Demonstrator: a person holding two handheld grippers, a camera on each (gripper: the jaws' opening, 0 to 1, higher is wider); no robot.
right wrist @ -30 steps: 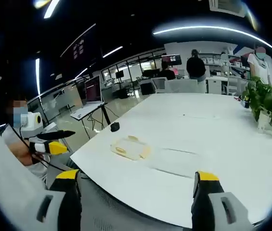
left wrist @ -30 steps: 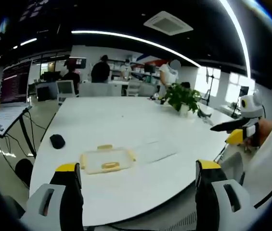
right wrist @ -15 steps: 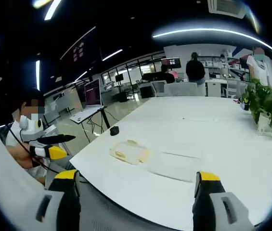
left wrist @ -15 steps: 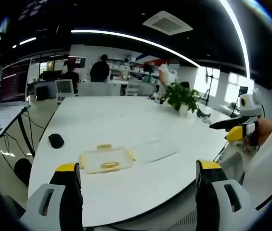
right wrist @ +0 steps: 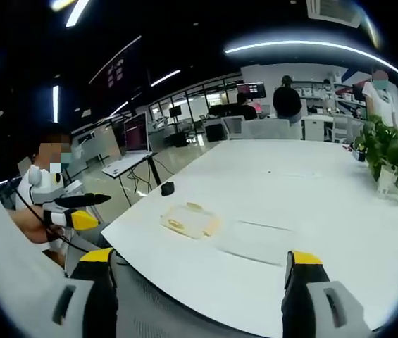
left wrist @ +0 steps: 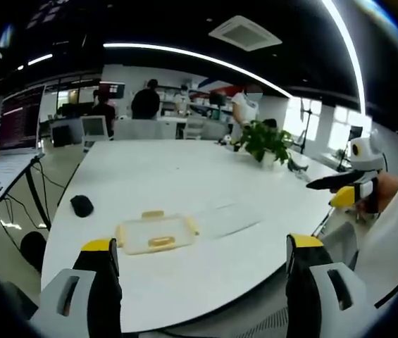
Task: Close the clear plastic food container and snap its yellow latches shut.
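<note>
One clear plastic food container (left wrist: 158, 234) sits on the white table (left wrist: 184, 179) near its front edge, yellow latches (left wrist: 160, 242) showing on its sides; I can't tell whether the flat clear piece just to its right is the lid. Both my tools are well back from it, off the table edge. My left gripper (left wrist: 202, 264) has jaws spread wide and empty, and my right gripper (right wrist: 200, 271) is wide and empty too; the container lies ahead of it (right wrist: 189, 220). A black mouse (left wrist: 82, 205) is left of the container, a potted plant (left wrist: 265, 144) far back. I'd bring both grippers in low from opposite sides, steady the base with one, then press each latch squarely down.
</note>
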